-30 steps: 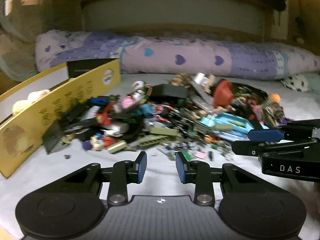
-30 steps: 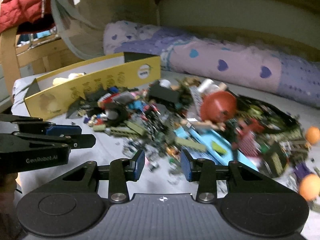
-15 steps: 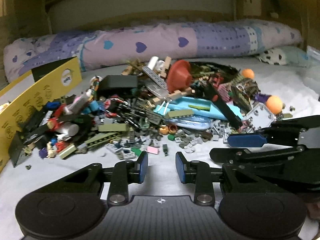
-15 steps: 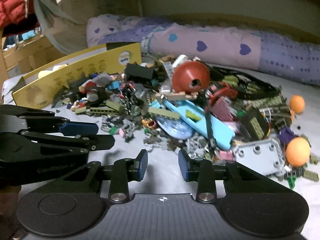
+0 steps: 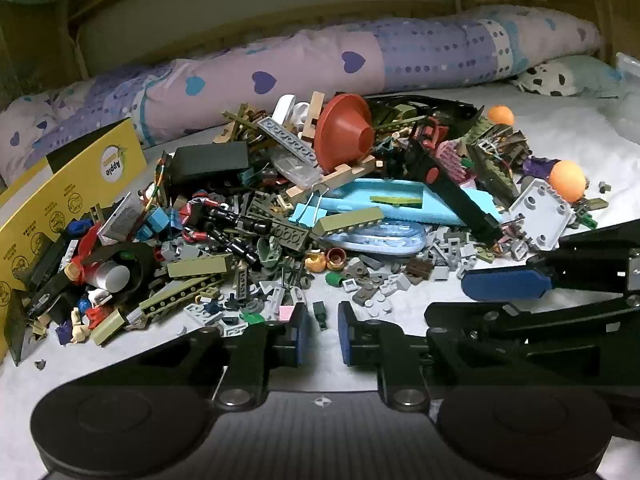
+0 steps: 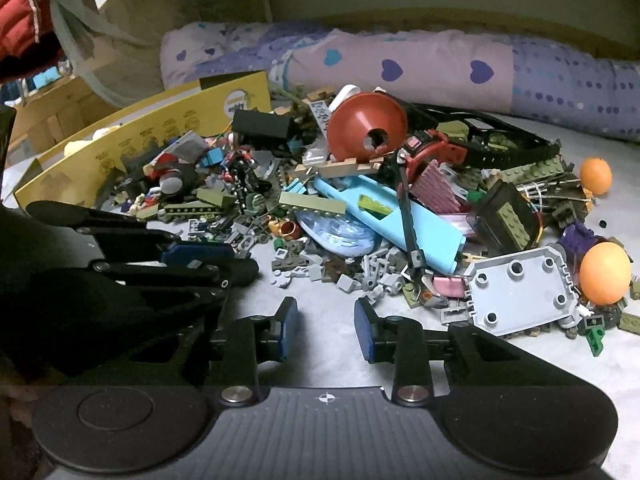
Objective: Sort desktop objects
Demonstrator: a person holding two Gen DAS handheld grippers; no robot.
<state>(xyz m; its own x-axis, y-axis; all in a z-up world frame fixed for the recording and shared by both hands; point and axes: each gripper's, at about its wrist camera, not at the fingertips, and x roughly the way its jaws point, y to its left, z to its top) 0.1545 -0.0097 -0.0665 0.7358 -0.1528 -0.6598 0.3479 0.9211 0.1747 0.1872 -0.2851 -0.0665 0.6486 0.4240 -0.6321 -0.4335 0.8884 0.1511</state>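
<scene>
A big heap of mixed toy bricks and small objects lies on a pale sheet. In it are a red funnel [image 5: 344, 136] [image 6: 366, 126], a light blue flat piece [image 5: 384, 200] [image 6: 384, 216], two orange balls [image 5: 567, 175] [image 6: 604, 274], a grey studded plate [image 5: 538, 212] [image 6: 520, 292] and a black box [image 5: 208, 162]. My left gripper [image 5: 319, 334] is open and empty just before the heap's near edge. My right gripper [image 6: 326, 332] is open and empty, over bare sheet. Each gripper shows in the other's view, right [image 5: 504, 284] and left [image 6: 200, 254].
A yellow cardboard box [image 5: 60, 200] [image 6: 152, 136] stands open at the left of the heap. A long lilac pillow with hearts [image 5: 320, 64] [image 6: 400, 68] lies behind it. A small green piece [image 6: 595, 340] lies loose at the right.
Both grippers have swung right and closer to the heap; the yellow box has slid toward the left edge of both views. The right gripper's jaws stand a little wider.
</scene>
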